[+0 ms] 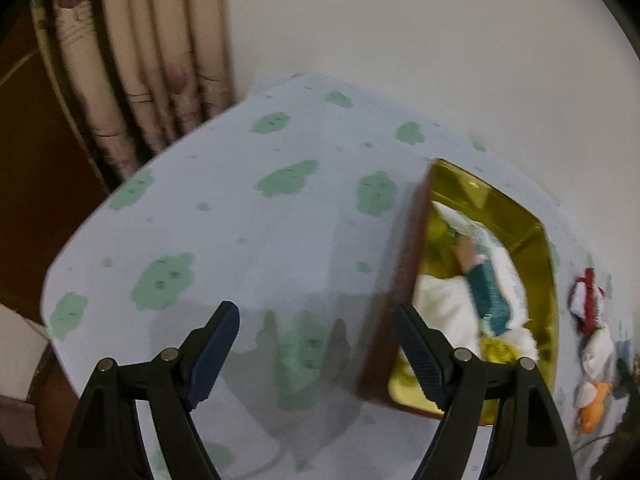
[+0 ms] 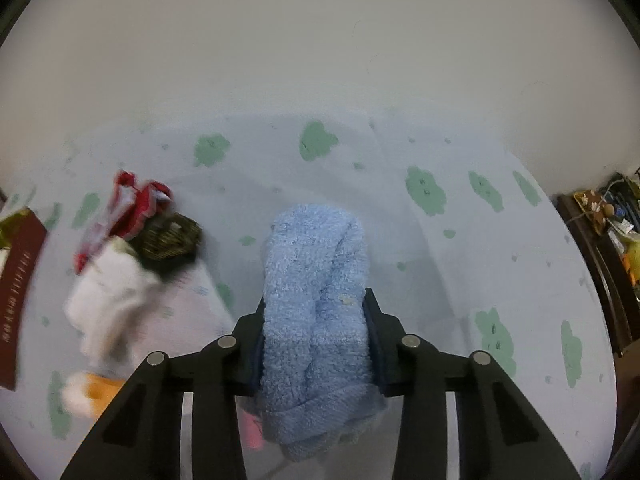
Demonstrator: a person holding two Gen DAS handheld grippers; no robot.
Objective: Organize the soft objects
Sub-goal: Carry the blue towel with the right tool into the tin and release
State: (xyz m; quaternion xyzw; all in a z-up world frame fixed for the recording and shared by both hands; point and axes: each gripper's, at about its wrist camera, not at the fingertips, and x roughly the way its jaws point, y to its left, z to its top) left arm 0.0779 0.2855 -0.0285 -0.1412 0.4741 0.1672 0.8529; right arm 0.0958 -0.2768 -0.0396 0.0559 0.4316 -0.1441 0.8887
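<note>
The right gripper [image 2: 314, 308] is clamping a rolled blue towel [image 2: 316, 280] between its pads, the roll standing up ahead of the fingers and bulging below them. A bit of pink [image 2: 252, 432] is showing under the towel, too small to identify. To the left of this gripper a blurred heap is lying on the tablecloth [image 2: 460, 264]: a red-and-white item [image 2: 132, 204], a dark knitted piece [image 2: 168, 240] touching it, a white cloth [image 2: 112, 304] nearer, and an orange-and-white toy [image 2: 92, 392] nearest. At the far left edge the box [image 2: 20, 280] is just showing its brown side.

The left gripper [image 1: 318, 340] is standing wide with nothing between its fingers, hanging over bare tablecloth. Just to its right the box, gold inside [image 1: 540, 272], is holding white cloths [image 1: 444, 312], a teal piece [image 1: 488, 296] lying across them, and something yellow-green [image 1: 496, 350] near the closest corner. Beyond the box, further right, the red-and-white item, white cloth and orange toy are lying in a line. Ahead and left, curtains [image 1: 140, 60] are hanging past the table's corner.
</note>
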